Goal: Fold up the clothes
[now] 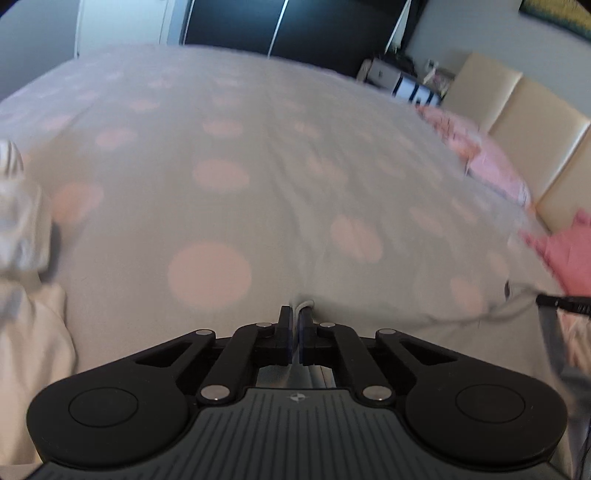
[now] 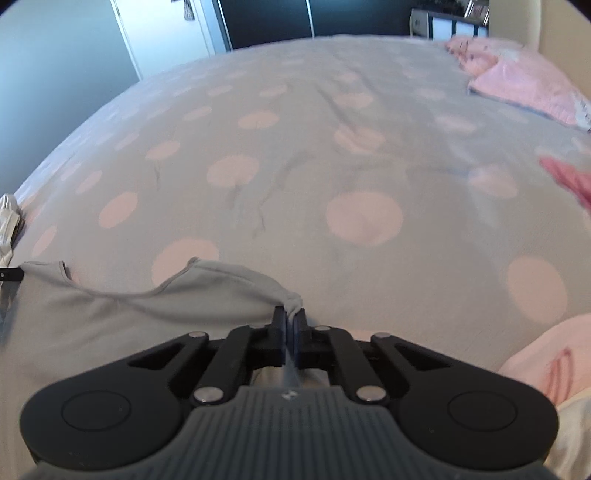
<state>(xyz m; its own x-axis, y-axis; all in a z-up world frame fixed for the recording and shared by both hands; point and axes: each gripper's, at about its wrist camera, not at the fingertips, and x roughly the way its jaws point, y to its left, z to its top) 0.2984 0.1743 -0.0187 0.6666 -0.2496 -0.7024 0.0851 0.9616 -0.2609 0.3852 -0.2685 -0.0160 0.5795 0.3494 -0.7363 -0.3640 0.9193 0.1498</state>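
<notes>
- Grey bedding with large pale pink dots covers the bed and fills most of both wrist views; dark wardrobe doors and a white door stand beyond its far edge.
- At the near edge of the bed lies a light grey garment, spread flat on the dotted cover.
- In the right wrist view, the right gripper is closed, its jaws pinched tight on a bunched corner of the grey garment that sticks up just past the fingertips.
- From that pinch, the garment's hemmed edge runs in a loose curve away to the left, along the near edge of the bed, to a second corner.
- In the left wrist view, the left gripper is likewise closed, clamping a thin fold of the grey garment whose hem shows just beyond the jaws.
- The garment trails off to the right from the left gripper, towards a black fingertip at the frame's right edge.
- Pink pillows sit at the far right corner of the bed, against a cream headboard.
- A pink cloth lies at the right edge, well apart from the left gripper.
- White fabric is heaped at the left near corner.
</notes>
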